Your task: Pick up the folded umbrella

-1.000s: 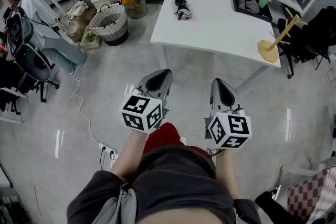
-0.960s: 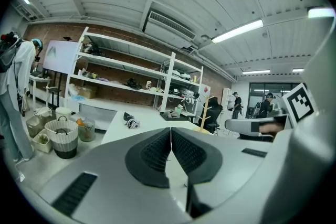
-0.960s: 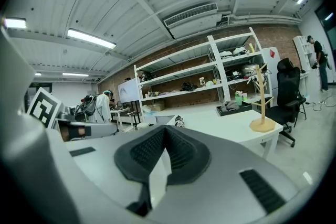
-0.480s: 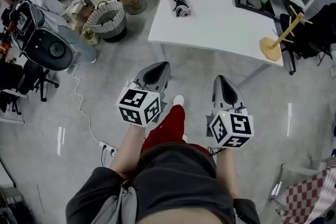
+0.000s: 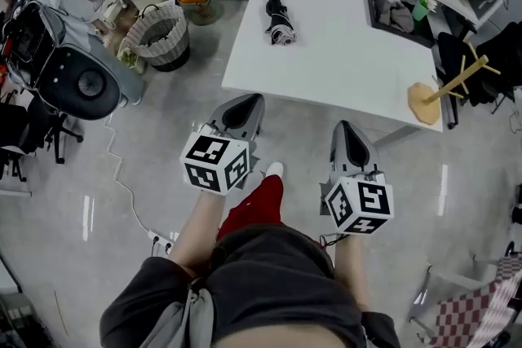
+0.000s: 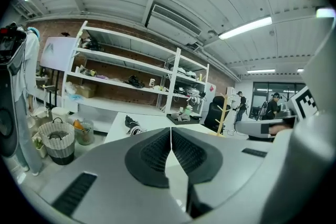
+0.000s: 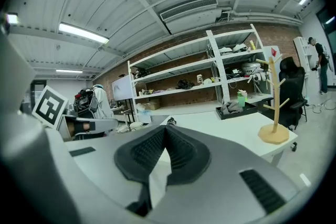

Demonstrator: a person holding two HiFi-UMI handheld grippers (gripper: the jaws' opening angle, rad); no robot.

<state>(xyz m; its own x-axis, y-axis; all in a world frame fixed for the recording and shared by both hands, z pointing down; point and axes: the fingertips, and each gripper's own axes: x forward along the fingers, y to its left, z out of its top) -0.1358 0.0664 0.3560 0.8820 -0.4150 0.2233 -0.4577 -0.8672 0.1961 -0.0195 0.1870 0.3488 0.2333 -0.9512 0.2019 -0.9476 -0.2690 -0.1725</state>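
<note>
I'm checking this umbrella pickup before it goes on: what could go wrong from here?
1. The left tongs and right tongs are both shut and empty; unless opened in time, they may shove the black folded umbrella rather than grip it.
2. The umbrella lies toward the far left of the white table, likely a long reach.
3. A white power strip with its cable lies on the floor at the person's left, a possible trip hazard.

Left tool (image 6: 170, 132) jaws closed tip to tip, nothing between them. Past the tips: folded umbrella (image 6: 133, 125) lying on white bench (image 6: 147, 119), well ahead. Woven basket (image 6: 56, 140) on floor left, wooden rack (image 6: 222, 113) right, shelving (image 6: 126, 68) behind.
</note>
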